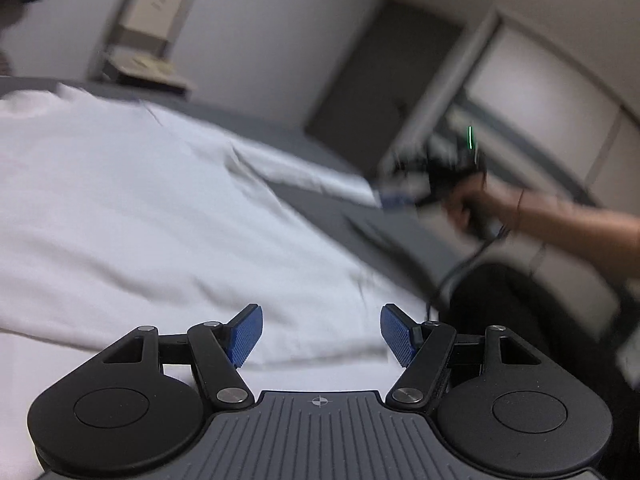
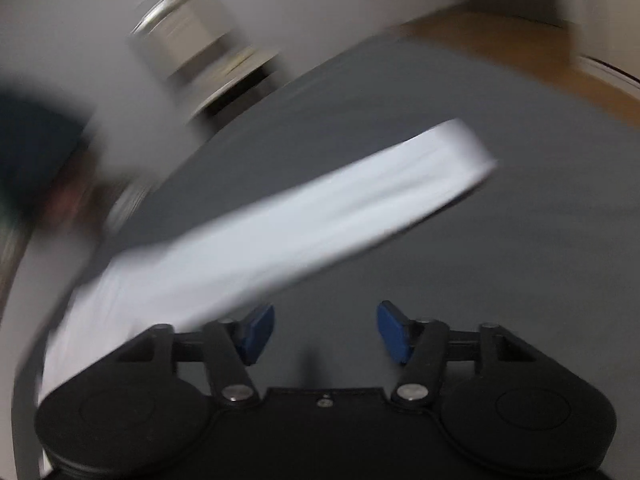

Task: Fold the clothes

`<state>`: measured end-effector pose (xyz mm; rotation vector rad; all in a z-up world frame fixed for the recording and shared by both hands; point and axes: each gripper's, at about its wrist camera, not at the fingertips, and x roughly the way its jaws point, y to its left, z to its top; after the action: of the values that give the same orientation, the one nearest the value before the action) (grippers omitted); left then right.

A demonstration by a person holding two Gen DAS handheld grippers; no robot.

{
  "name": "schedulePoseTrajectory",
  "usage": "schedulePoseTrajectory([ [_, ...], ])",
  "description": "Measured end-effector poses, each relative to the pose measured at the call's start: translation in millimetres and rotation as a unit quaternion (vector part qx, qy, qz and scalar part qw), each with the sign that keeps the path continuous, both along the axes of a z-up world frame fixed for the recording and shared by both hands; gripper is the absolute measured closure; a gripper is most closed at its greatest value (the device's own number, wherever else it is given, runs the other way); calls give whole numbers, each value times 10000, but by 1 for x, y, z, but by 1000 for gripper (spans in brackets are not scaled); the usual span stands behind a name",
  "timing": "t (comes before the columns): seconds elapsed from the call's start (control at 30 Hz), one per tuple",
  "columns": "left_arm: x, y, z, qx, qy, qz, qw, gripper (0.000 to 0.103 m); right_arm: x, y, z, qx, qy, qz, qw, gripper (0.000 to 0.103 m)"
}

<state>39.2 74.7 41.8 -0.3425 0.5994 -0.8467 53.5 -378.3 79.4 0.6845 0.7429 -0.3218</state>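
A white garment lies spread over a dark grey table and fills the left wrist view. My left gripper hovers over its near edge, open, with only cloth below the blue pads. In the same view a hand holds my right gripper at the tip of a long white sleeve; blur hides how its jaws stand there. In the right wrist view my right gripper is open with bare table between the pads, and the sleeve stretches away to the upper right, left of the fingers.
A pale wall with a small shelf unit stands behind the table. A dark door and light cabinets are at the right. A forearm reaches in from the right. Wooden floor shows past the table's far edge.
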Motion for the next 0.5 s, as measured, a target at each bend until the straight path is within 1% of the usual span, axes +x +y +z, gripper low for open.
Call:
schedulePoseTrajectory([
  [0.07, -3, 17, 3, -264, -28, 457, 9986, 35, -1, -49, -8, 123, -190, -811, 9965, 53],
  [0.1, -5, 25, 3, -338, -38, 679, 9971, 35, 0, -66, -11, 224, -306, -1039, 9939, 53],
  [0.17, -10, 34, 3, -365, -18, 1043, 9939, 34, 7, -97, -20, 532, -478, -1281, 9892, 53],
  [0.2, -13, 38, 2, -391, 27, 1161, 9925, 31, 10, -105, -23, 591, -547, -1347, 9876, 53],
  [0.27, -18, 41, 0, -513, 108, 1365, 9892, 24, 19, -116, -30, 638, -676, -1348, 9865, 53],
  [0.33, -22, 43, 0, -670, 172, 1572, 9851, 24, 29, -122, -37, 669, -611, -1233, 9882, 55],
  [0.37, -23, 42, 1, -790, 184, 1687, 9823, 24, 37, -125, -41, 683, -503, -1110, 9902, 59],
  [0.4, -27, 42, 1, -946, 180, 1810, 9788, 24, 44, -125, -45, 651, -395, -1021, 9919, 59],
  [0.47, -35, 40, 1, -1273, 163, 2055, 9702, 24, 56, -120, -45, 418, -403, -835, 9948, 59],
  [0.5, -41, 38, 2, -1287, 148, 2131, 9684, 24, 65, -120, -44, 204, -387, -713, 9965, 59],
])
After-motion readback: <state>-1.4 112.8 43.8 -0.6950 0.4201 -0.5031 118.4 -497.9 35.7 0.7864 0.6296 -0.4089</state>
